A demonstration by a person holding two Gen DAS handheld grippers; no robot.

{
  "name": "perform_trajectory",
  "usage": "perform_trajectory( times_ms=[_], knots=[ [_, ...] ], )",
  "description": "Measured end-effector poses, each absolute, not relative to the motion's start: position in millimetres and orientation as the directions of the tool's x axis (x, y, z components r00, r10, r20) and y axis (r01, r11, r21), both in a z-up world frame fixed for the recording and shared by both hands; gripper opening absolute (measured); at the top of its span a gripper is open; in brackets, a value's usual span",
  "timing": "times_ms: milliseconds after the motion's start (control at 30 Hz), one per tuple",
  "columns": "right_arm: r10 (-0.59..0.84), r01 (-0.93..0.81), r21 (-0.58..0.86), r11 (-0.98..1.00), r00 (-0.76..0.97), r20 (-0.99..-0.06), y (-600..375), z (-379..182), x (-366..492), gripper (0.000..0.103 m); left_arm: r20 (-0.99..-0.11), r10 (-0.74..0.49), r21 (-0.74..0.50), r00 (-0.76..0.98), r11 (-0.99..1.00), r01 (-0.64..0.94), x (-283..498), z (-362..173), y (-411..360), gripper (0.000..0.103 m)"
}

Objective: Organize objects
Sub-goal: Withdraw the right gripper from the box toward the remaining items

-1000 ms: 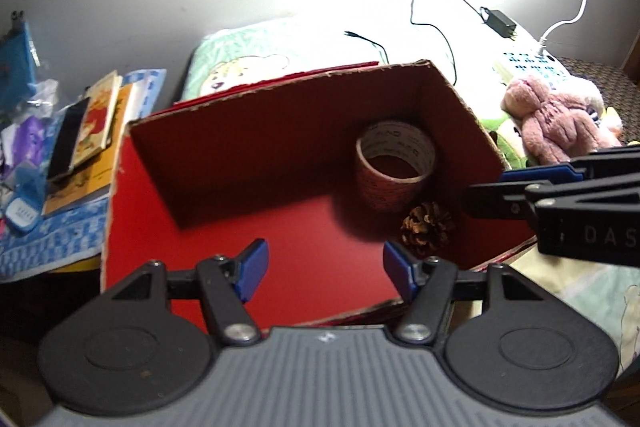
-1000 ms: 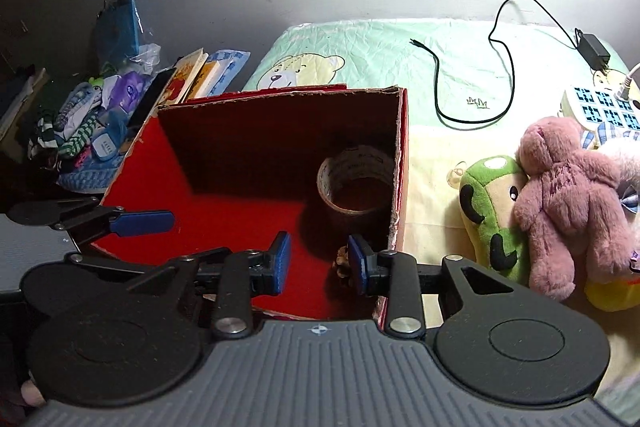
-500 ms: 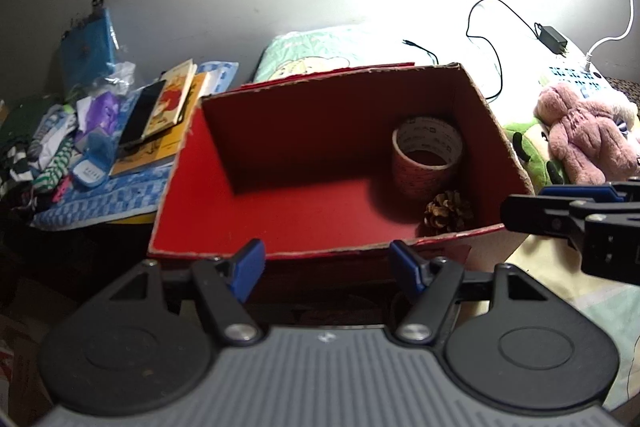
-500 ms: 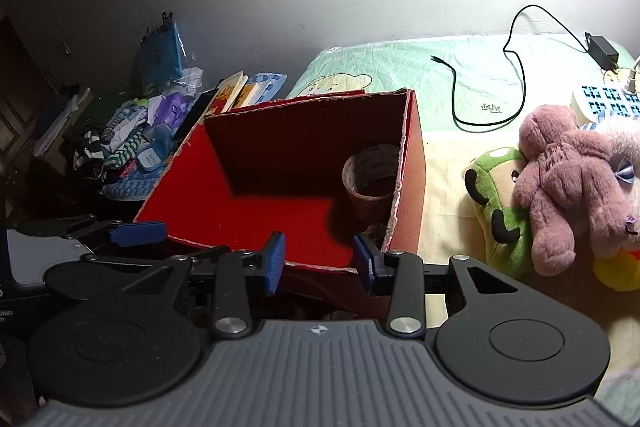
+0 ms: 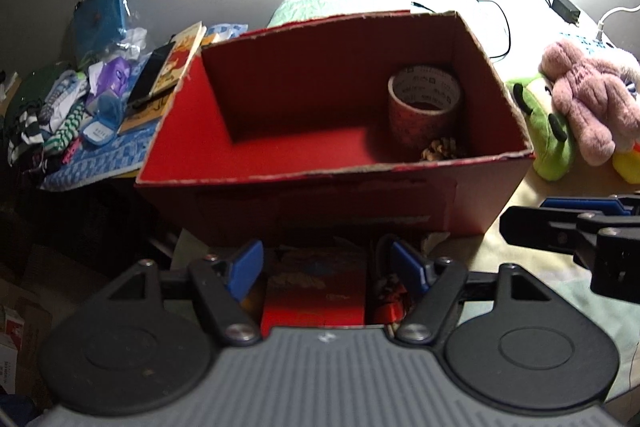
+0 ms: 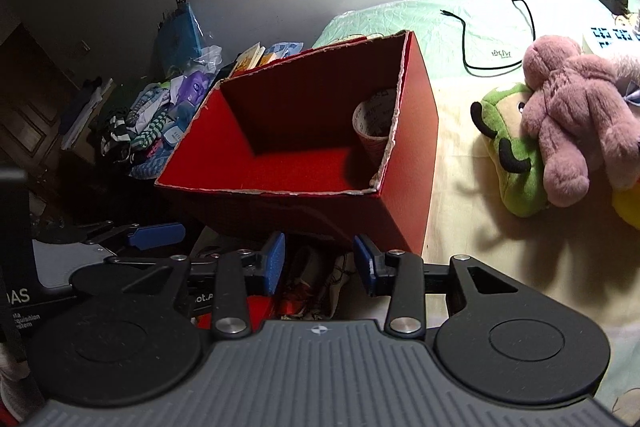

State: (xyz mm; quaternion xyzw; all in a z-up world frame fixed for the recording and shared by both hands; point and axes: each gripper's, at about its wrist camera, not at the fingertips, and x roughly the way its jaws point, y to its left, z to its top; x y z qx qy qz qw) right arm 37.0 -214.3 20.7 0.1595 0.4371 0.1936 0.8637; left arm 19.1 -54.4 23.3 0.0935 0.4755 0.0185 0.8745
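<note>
A red cardboard box point(image 5: 360, 195) point(image 6: 412, 163) stands open-topped at the edge of the bed. Inside it, at the right end, a roll of tape point(image 5: 424, 103) point(image 6: 374, 127) stands upright with a pine cone point(image 5: 440, 149) in front of it. My left gripper point(image 5: 326, 267) hangs open in front of the box's near wall, holding nothing. My right gripper point(image 6: 318, 261) is also open and empty, below the box's front right corner. A pink plush bear point(image 5: 588, 99) point(image 6: 576, 119) and a green plush toy point(image 5: 540, 131) point(image 6: 512, 155) lie on the bed right of the box.
Books, a phone and a heap of clothes and small packets point(image 5: 92, 99) point(image 6: 160, 119) lie left of the box. A black cable with adapter point(image 6: 528, 7) and a white power strip point(image 6: 608, 35) rest on the bed behind. Red packaging point(image 5: 316, 291) sits below the box.
Both grippers have drawn back from over the box interior; its front wall now stands between them and the tape and pine cone. Nothing was picked up.
</note>
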Motion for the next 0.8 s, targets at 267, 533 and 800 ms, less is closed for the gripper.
perform_trajectory(
  times_ms=[267,533,800],
  knots=[
    [0.479,-0.152,0.472,0.868,0.509,-0.716,-218.3,2.8,33.8,0.044,-0.855,0.134,0.199,0.501,0.977,0.079,21.8,6.4,-60.3,0.076],
    [0.484,-0.103,0.501,0.859,0.480,-0.732,-218.7,-11.8,38.5,0.045,-0.874,0.131,0.204,0.468,0.973,0.109,27.5,-6.1,-59.9,0.077],
    [0.501,-0.063,0.531,0.845,0.440,-0.745,-217.6,-27.6,45.5,0.049,-0.894,0.079,0.160,0.440,0.976,0.150,29.2,-16.1,-44.9,0.076]
  ],
)
